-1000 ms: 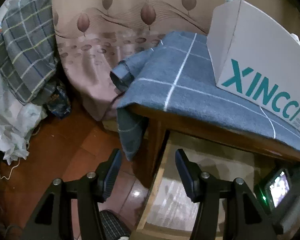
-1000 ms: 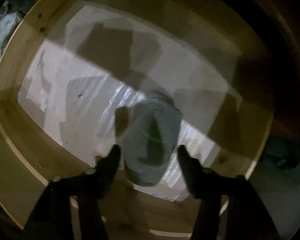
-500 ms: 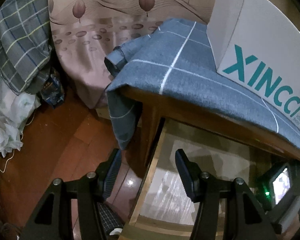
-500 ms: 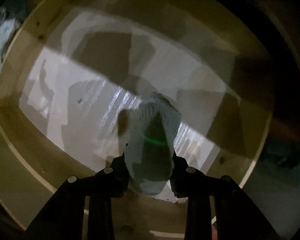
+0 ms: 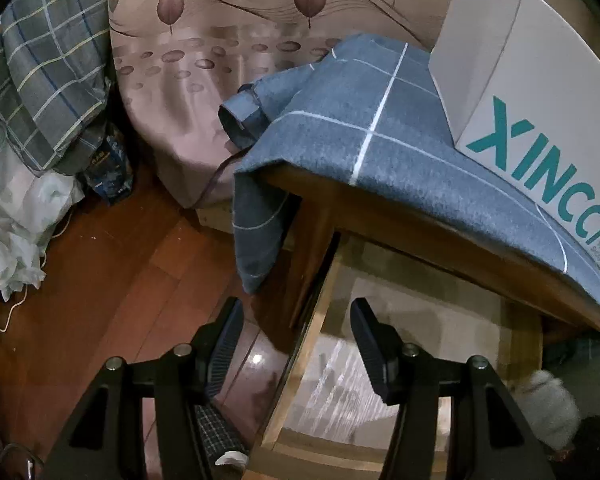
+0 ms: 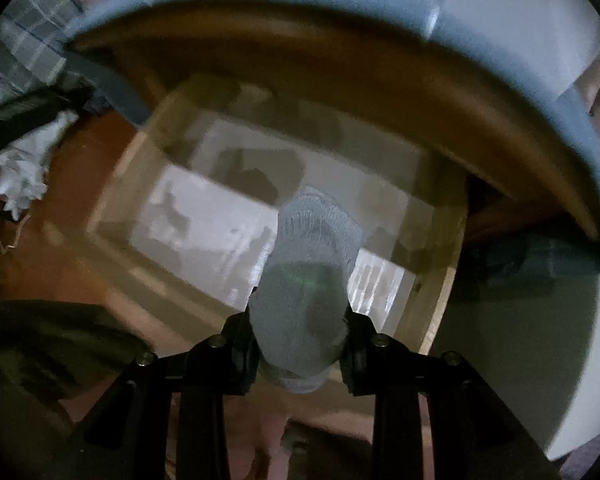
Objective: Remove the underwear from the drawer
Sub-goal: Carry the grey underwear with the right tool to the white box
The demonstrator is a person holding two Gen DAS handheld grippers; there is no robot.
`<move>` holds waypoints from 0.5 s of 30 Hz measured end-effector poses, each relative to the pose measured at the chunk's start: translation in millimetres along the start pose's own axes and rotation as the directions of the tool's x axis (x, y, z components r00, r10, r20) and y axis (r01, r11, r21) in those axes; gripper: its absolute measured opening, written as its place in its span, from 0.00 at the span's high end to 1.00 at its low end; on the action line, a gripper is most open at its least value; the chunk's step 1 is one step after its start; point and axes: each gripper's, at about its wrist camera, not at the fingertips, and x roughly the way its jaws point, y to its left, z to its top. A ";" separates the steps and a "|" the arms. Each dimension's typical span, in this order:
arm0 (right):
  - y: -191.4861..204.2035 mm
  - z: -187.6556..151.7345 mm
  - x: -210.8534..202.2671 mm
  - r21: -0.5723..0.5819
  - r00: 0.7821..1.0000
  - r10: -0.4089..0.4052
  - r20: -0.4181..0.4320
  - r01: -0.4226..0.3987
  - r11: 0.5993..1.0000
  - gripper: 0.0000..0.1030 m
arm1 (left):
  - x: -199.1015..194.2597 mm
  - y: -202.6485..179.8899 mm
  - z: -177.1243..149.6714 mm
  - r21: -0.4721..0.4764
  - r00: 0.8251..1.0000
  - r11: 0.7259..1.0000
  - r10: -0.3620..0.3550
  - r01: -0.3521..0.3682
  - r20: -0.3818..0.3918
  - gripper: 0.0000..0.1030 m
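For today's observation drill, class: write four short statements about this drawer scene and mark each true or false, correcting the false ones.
1. The right claw grips a grey sock. True.
2. The left claw holds a garment. False: nothing is between its open jaws.
3. The white box sits on a blue checked cloth. True.
4. The wooden drawer is pushed shut. False: it stands open, its pale liner showing.

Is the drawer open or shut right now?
Open. The drawer is pulled out from under the table, its pale lined floor exposed in both wrist views.
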 end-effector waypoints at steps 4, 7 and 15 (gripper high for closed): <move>2.7 2.6 -54.2 -0.002 0.995 0.027 0.097 -0.027 1.000 0.72 | -2.6 1.7 0.6 -0.007 1.000 1.000 0.004 -0.003 0.013 0.45; 5.6 11.9 -85.5 0.000 0.987 0.023 0.161 -0.023 1.000 0.72 | -4.1 1.8 -0.1 -0.008 1.000 1.000 0.000 0.000 0.014 0.45; -17.9 60.9 -171.8 0.056 0.942 -0.030 0.333 0.012 0.998 0.72 | -4.3 2.4 -0.7 -0.012 1.000 1.000 -0.001 0.002 0.006 0.45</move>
